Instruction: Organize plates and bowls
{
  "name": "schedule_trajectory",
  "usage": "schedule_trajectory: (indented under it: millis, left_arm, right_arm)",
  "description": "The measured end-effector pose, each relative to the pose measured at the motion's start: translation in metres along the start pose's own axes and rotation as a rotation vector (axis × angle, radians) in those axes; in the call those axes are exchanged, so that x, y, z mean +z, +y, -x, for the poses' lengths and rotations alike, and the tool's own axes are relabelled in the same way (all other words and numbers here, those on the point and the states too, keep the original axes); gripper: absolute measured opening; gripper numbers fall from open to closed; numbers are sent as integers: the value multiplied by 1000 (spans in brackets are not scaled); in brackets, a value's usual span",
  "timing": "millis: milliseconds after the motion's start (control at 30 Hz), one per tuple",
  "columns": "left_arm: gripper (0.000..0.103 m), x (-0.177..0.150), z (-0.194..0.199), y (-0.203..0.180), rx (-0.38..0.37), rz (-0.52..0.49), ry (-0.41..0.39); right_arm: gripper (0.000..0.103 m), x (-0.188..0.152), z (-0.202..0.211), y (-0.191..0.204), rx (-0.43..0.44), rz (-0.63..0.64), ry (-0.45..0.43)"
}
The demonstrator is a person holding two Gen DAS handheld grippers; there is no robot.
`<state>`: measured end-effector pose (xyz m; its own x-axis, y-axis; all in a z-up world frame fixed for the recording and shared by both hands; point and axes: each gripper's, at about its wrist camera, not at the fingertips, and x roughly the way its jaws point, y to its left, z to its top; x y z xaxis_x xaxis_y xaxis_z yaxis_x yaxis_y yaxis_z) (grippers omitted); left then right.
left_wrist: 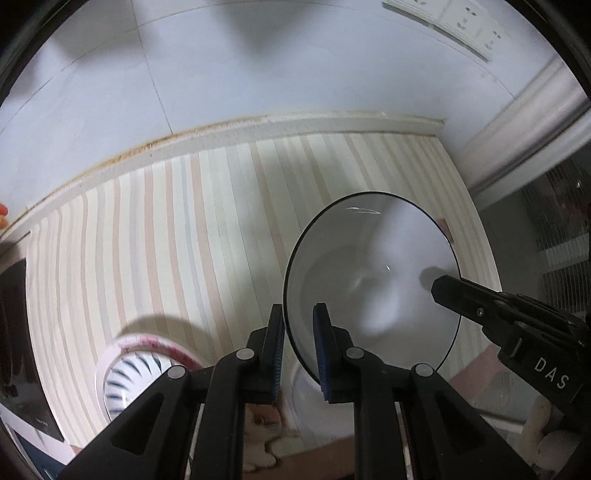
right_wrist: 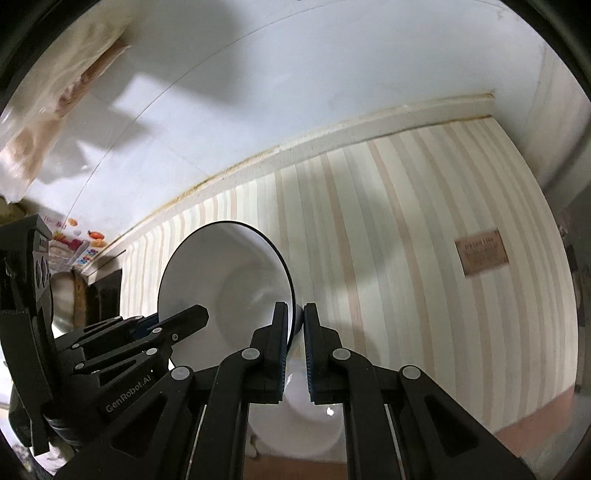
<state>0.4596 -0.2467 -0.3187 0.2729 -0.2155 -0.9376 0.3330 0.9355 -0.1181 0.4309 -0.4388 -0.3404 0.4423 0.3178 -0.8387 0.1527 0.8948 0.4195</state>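
Observation:
A white bowl with a thin black rim [left_wrist: 373, 273] is held up above the striped counter mat, tilted on edge. My left gripper [left_wrist: 298, 321] is shut on its left rim. My right gripper [right_wrist: 294, 319] is shut on the opposite rim of the same bowl [right_wrist: 229, 280]; its fingers [left_wrist: 480, 299] reach in from the right in the left wrist view. A second bowl with a blue-and-white striped inside and a pink rim [left_wrist: 140, 365] sits on the mat at lower left. Another white dish [right_wrist: 295, 424] lies below the held bowl.
The striped mat [left_wrist: 184, 240] covers the counter up to a white tiled wall [left_wrist: 221, 74]. A power socket strip [left_wrist: 461, 22] is on the wall at upper right. A black appliance [left_wrist: 18, 332] stands at the far left. A brown label [right_wrist: 482, 251] lies on the mat.

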Motion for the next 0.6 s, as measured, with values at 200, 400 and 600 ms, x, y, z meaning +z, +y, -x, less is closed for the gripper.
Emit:
schedule_trajectory:
  millis: [200,400,600]
  left_arm:
    - [13,-39,-6,-6,-9,-19,45]
    - [13,-59,-21,-10,-6,-33,96]
    - [13,-68,-40,-13,22,-56,139]
  right_arm:
    - [10,-45,8,-11,-6,-16,29]
    - [10,-78,-9,-25,-20,-39,84]
    - [10,-92,-26,-35,-30,-54,121]
